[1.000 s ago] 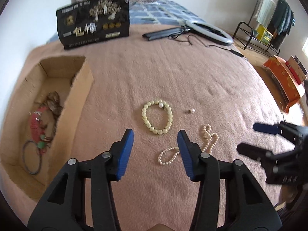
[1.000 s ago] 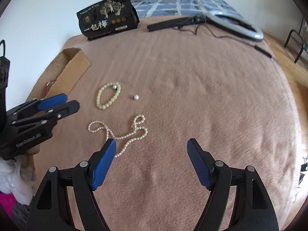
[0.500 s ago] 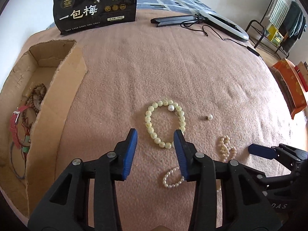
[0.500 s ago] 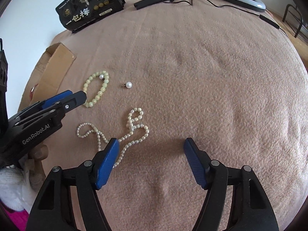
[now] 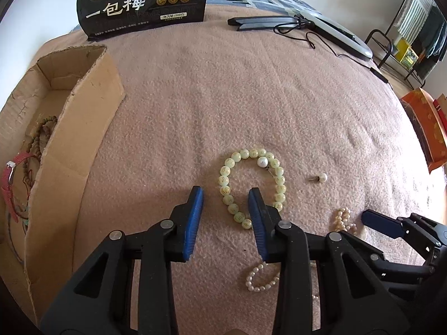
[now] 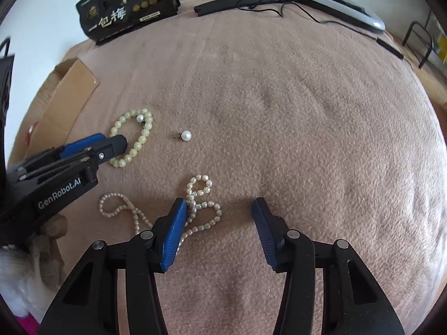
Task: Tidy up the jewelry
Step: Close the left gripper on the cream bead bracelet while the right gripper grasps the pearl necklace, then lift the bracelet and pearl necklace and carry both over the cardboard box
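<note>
A pale green bead bracelet (image 5: 226, 184) with one white pearl lies on the pink blanket; it also shows in the right wrist view (image 6: 144, 135). My left gripper (image 5: 225, 195) is open, its fingers straddling the bracelet's near left side. A white pearl necklace (image 6: 204, 209) lies in loops by my open right gripper (image 6: 218, 208), whose left finger covers part of it. A single pearl earring (image 5: 321, 178) lies to the right of the bracelet, and shows in the right wrist view (image 6: 185, 135).
A cardboard box (image 5: 83, 117) at the left holds a wooden bead string (image 5: 39, 136) and a red strap (image 5: 11, 178). A black snack bag (image 5: 142, 2), a ring light (image 5: 335, 32) and a cable lie at the far side. An orange box (image 5: 424, 128) stands off the right edge.
Both grippers have moved forward and down toward the blanket. The left now straddles the green bracelet. The right has closed in on the pearl necklace.
</note>
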`<state>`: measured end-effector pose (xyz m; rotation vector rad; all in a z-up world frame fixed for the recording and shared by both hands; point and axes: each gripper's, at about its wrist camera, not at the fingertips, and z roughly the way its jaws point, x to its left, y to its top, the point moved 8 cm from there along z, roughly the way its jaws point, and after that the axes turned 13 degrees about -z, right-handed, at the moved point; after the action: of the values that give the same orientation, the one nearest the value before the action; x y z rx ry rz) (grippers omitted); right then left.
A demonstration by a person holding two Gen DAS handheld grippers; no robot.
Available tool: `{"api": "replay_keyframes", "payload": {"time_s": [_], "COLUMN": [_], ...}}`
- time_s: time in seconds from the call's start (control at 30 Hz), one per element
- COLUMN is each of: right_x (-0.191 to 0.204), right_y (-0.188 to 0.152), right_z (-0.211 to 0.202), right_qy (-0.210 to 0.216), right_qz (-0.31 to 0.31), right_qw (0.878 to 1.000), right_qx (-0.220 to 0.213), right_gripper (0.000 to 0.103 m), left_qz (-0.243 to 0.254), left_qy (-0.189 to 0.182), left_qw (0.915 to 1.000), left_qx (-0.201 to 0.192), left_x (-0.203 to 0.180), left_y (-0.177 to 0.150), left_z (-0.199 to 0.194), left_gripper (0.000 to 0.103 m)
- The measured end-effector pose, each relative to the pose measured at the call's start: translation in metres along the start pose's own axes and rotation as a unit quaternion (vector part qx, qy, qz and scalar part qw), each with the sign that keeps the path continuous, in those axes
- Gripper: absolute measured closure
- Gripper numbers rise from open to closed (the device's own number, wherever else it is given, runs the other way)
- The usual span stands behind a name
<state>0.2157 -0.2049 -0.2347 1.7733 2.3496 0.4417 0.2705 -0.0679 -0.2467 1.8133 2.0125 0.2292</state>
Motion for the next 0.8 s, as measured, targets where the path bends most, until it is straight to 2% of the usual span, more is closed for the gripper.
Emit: {"api": "replay_keyframes", "payload": {"time_s": [0.07,0.17,0.23,0.33,0.4,0.47,0.8], "right_x": [0.003,0.005,0.008,0.010,0.011,0.013,0.007], "right_y": [0.001,0.003,0.004,0.005,0.007,0.007,0.013], "right_z": [0.001,0.003,0.003,0.003,0.003,0.003,-0.014], "right_qy": [-0.012,-0.024,-0.032,-0.029,-0.025,-0.021,0.021], "right_qz": [-0.016,-0.031,-0.043,-0.051,-0.052,-0.051,-0.026], "right_qw": [1.000,0.999,0.999,0.998,0.998,0.998,0.999], "right_qx": [0.001,-0.001,-0.004,-0.008,-0.011,-0.013,-0.033], "right_gripper": [0.056,0.059,0.065,0.082,0.093,0.097,0.100], "left_qz": [0.004,0.007,0.007,0.012,0.011,0.008,0.021], "left_qy": [0.002,0.007,0.006,0.005,0.003,-0.003,-0.059], "left_qw": [1.0000,0.9999,0.9999,0.9998,0.9998,0.9997,0.9967], "left_qx": [-0.001,-0.009,-0.011,-0.015,-0.018,-0.022,-0.052], "left_x": [0.000,-0.001,-0.002,-0.004,-0.005,-0.008,-0.035], "left_y": [0.000,0.001,0.003,0.005,0.007,0.009,0.020], "left_z": [0.003,0.004,0.005,0.006,0.006,0.004,-0.031], "left_gripper": [0.072,0.082,0.092,0.097,0.098,0.098,0.098]}}
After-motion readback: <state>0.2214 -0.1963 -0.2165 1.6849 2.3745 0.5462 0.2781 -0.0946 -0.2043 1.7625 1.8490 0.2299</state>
